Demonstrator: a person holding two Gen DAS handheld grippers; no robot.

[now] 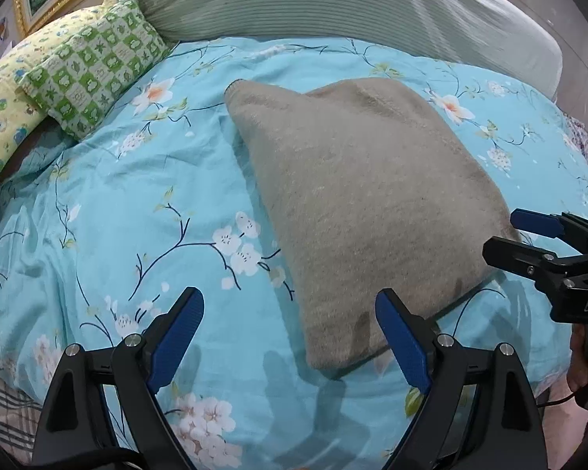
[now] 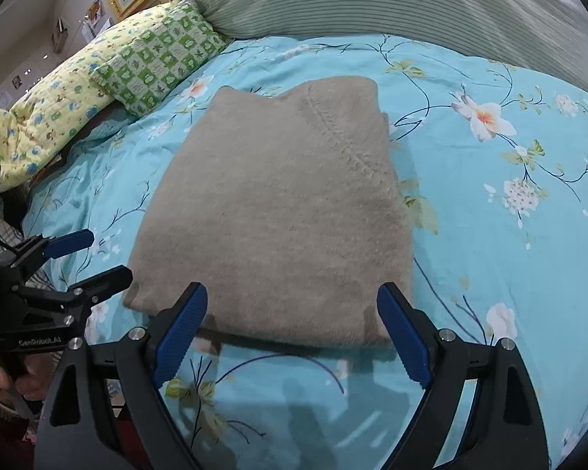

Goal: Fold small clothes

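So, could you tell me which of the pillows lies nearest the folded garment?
The green-and-white checked pillow; the yellow floral pillow lies farther left of the grey-brown folded garment.

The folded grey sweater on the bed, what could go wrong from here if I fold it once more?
1. The grey sweater is thick and already layered; a hand-held gripper may pinch only the top layer, so the stack could slide apart.
2. The floral duvet beneath is soft and wrinkled, so a low grab might catch it too.
3. Both the left hand-held gripper and right hand-held gripper sit at the near edge; they could collide.
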